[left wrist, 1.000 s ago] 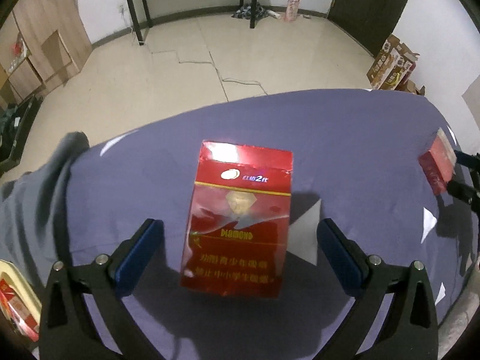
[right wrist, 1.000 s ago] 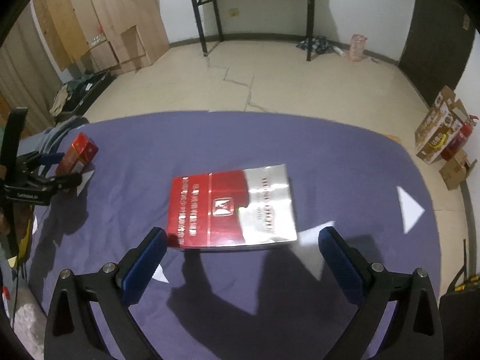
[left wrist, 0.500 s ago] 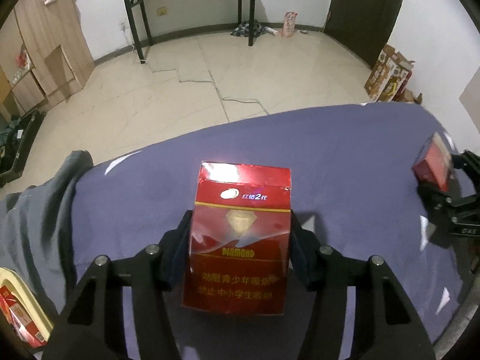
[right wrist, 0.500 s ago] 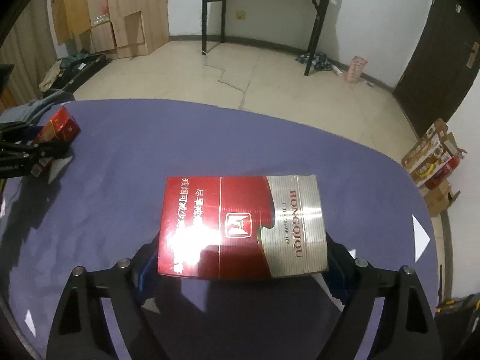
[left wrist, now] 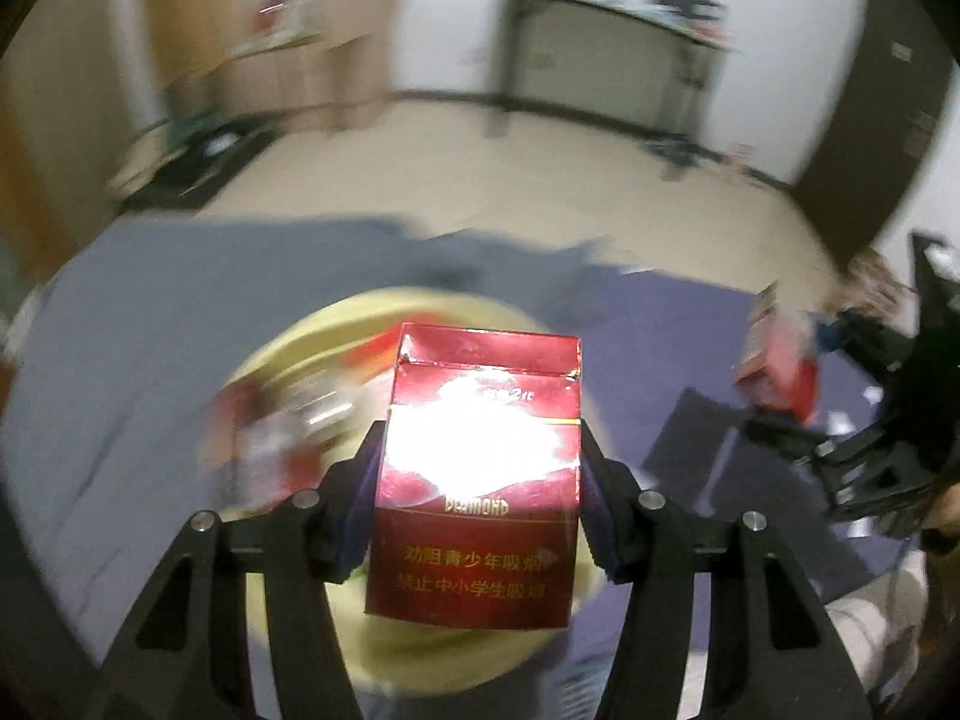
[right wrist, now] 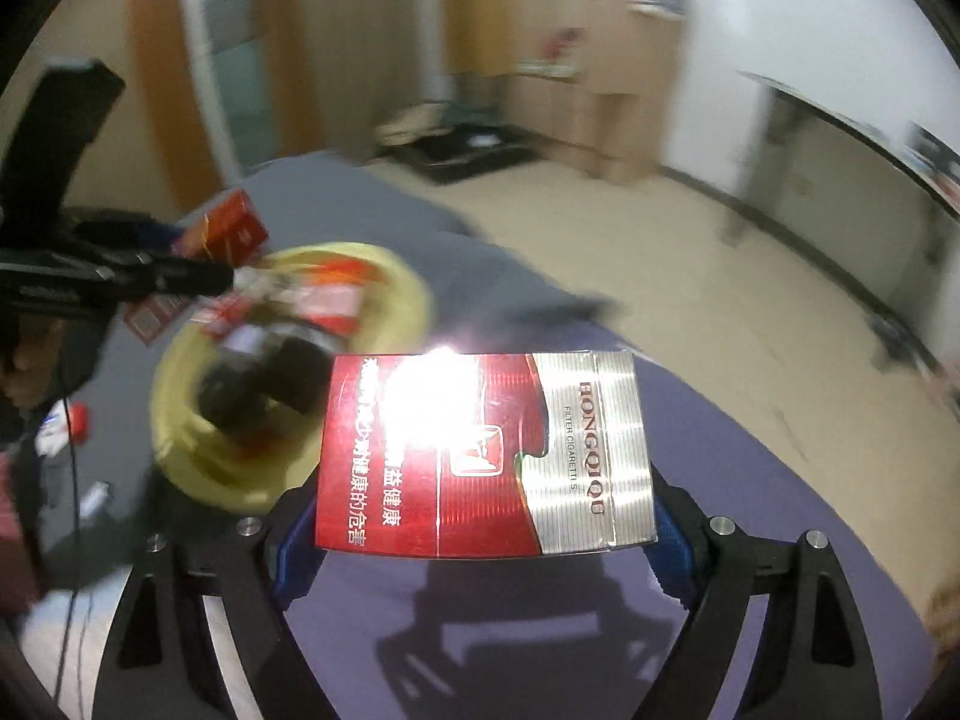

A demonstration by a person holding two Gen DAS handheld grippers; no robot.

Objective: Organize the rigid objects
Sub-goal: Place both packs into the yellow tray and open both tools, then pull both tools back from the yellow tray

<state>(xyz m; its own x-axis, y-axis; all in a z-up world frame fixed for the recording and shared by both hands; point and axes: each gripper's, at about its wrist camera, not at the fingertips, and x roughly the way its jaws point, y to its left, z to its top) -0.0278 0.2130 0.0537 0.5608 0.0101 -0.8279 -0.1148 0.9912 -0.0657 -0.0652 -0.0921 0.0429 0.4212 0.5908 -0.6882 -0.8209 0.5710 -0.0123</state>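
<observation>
My left gripper is shut on a red Diamond cigarette pack and holds it upright above a yellow basket that holds several blurred packs. My right gripper is shut on a red and silver Hongqiqu cigarette pack, held flat above the purple table. The yellow basket also shows in the right wrist view, to the left of the held pack. The left gripper with its red pack appears there at the far left. The right gripper with its pack appears at the right of the left wrist view.
A grey cloth lies over the table's far left part. A loose small pack lies left of the basket. Beyond the table are bare floor, wooden cabinets and a black-legged desk. The views are motion-blurred.
Both grippers closed on their packs, lifted them off the table and swung left. The yellow basket has come into view under the left pack.
</observation>
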